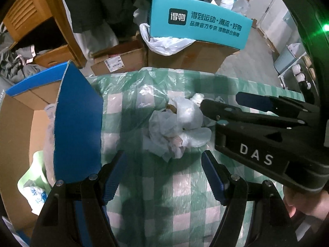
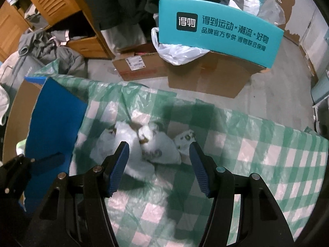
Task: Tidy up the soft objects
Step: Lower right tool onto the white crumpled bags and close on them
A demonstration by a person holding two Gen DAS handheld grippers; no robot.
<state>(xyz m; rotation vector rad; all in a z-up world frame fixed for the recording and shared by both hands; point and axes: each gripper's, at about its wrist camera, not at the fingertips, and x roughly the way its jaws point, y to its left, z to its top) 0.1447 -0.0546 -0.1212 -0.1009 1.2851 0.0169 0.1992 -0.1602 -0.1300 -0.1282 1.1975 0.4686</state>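
Note:
A heap of crumpled white plastic bags (image 1: 176,127) lies on a green-and-white checked sheet (image 1: 185,185) spread over the work surface. My left gripper (image 1: 163,156) hangs open just short of the heap, nothing between its blue pads. My right gripper (image 1: 221,100) reaches in from the right, open, its tips over the heap's far right side. In the right wrist view the same bags (image 2: 162,152) lie under and just beyond my open right gripper (image 2: 158,146), and the pads do not press on them. One blue-padded finger (image 2: 49,161) of the left gripper shows at the left edge.
An open cardboard box with a blue flap (image 1: 78,123) stands at the sheet's left edge, with bags inside. Beyond the sheet, on the floor, are cardboard boxes (image 1: 123,59), one with a teal flap (image 1: 201,22) and a white bag. A wooden cabinet (image 2: 51,4) and piled clothes stand behind.

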